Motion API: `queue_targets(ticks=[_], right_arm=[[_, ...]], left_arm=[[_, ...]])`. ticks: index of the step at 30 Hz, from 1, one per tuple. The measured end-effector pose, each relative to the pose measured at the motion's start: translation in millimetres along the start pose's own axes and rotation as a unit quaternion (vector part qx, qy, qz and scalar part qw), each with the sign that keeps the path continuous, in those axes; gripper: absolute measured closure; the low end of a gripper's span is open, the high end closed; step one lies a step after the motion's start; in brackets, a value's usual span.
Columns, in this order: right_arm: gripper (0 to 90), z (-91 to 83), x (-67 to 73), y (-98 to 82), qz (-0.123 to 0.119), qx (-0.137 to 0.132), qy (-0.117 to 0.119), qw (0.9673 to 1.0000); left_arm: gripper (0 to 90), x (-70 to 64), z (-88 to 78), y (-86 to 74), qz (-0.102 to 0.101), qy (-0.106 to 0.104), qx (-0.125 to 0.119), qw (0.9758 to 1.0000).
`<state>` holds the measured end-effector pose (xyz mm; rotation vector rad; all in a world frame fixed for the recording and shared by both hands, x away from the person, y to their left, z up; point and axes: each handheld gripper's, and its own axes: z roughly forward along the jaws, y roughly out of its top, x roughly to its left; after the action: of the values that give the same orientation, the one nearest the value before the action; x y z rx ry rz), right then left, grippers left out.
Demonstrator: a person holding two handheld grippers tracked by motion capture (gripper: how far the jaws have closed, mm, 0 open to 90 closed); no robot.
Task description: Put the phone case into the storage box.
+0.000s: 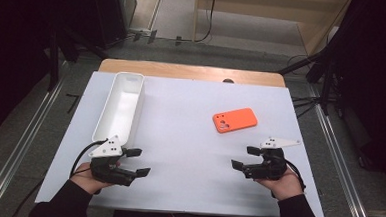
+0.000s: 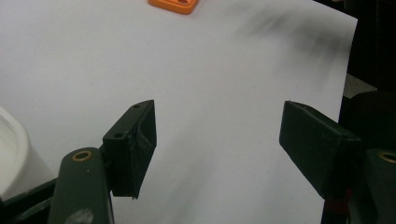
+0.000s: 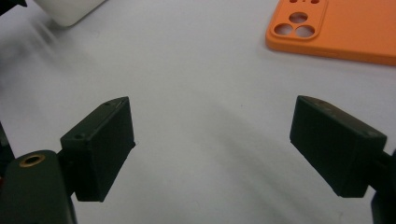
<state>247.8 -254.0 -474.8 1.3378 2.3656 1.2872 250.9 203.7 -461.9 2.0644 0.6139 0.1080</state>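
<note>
Both grippers (image 1: 139,162) (image 1: 244,158) rest low, jaws apart, seemingly facing inward.

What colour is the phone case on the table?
Orange; the phone case shows best in the right gripper view.

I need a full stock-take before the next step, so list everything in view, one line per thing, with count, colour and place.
phone case: one, orange, lying flat on the right half of the sheet, camera cut-outs toward the person.
tray: one, white, long and narrow, at the left edge of the sheet, nothing in it.
sheet: one, white, covering most of the table top.
table: one, wooden, a strip showing beyond the sheet's far edge.
left gripper: one, black, near left on the sheet just below the tray, jaws apart, nothing between them.
right gripper: one, black, near right below the phone case, jaws apart, nothing between them.
hands: two, dark sleeves, entering from the bottom edge.
</note>
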Motion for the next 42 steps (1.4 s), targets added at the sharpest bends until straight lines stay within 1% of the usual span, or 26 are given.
queue_targets(ticks=[6,12,19,29,37,42], right_arm=[[12.7,0.7,-3.4,5.1,0.0,-0.002,-0.009,1.0],[12.7,4.7,-4.5,12.0,0.0,-0.003,-0.011,0.9999],[12.7,5.5,-8.7,19.1,0.006,-0.008,-0.015,0.9998],[12.7,7.2,-15.9,33.0,0.004,-0.014,-0.02,0.9997],[12.7,11.3,-22.9,44.2,0.005,-0.008,-0.023,0.9997],[12.7,12.3,-28.8,53.5,0.006,-0.009,-0.025,0.9996]], left_arm=[[27.8,-0.1,0.1,0.0,0.001,0.0,0.001,1.0],[27.7,-0.1,0.2,0.0,0.0,-0.001,0.001,1.0],[27.7,0.0,0.3,0.0,0.001,-0.002,0.002,1.0],[27.7,0.2,0.5,-0.3,0.001,-0.003,0.003,1.0],[27.7,0.3,0.5,-0.4,0.0,-0.003,0.004,1.0],[27.7,0.3,0.9,-0.2,-0.007,-0.006,0.006,0.9999]])
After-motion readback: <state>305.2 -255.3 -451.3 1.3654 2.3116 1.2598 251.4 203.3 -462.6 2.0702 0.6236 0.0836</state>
